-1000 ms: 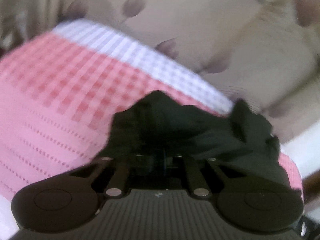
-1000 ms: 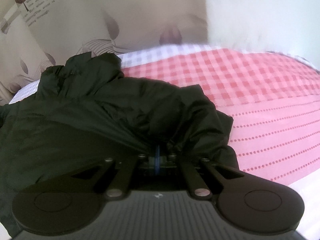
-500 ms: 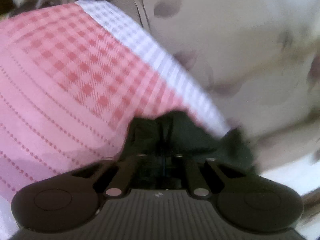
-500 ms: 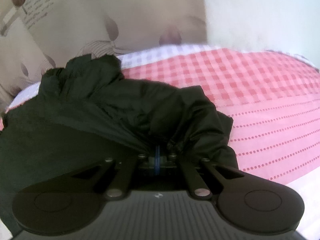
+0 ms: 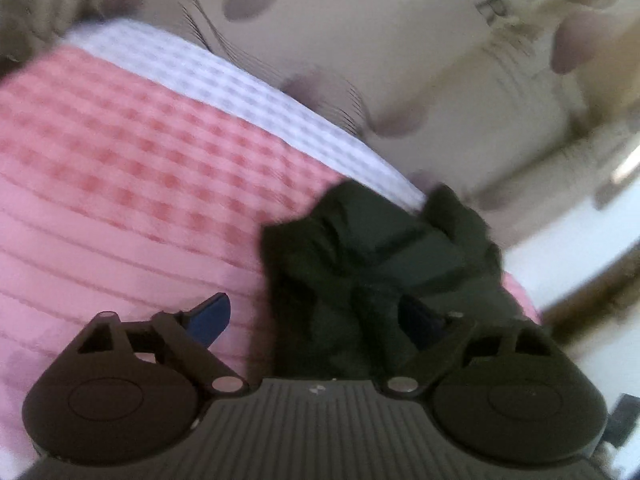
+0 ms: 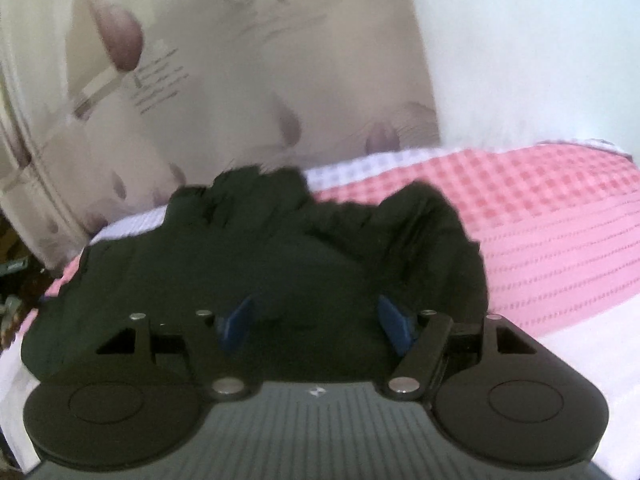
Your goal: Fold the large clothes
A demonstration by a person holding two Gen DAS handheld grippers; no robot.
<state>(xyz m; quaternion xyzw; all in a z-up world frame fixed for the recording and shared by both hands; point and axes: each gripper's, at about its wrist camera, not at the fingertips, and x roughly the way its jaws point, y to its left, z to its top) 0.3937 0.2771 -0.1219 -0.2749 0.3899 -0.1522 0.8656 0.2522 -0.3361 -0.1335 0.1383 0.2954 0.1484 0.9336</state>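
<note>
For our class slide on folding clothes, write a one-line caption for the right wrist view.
Right gripper, jaws opening, over a crumpled dark garment on a pink checked bedcover.

Bed (image 5: 120, 216) covered by pink sheet (image 6: 560, 240): red-and-pink check toward the far side, dotted pink stripes nearer the camera, pale lilac-white check band (image 5: 248, 92) along the far edge. Plain white strip (image 6: 580, 344) at the near edge in the right wrist view. Far edge up against a beige curtain with a leaf print (image 6: 240, 80).

Directly on the sheet: dark, crumpled garment (image 6: 280, 252), bunched in folds, reaching from the near side to the lilac band at the far edge. In the left wrist view the same garment (image 5: 380, 260) at right, bare sheet to its left.
</note>
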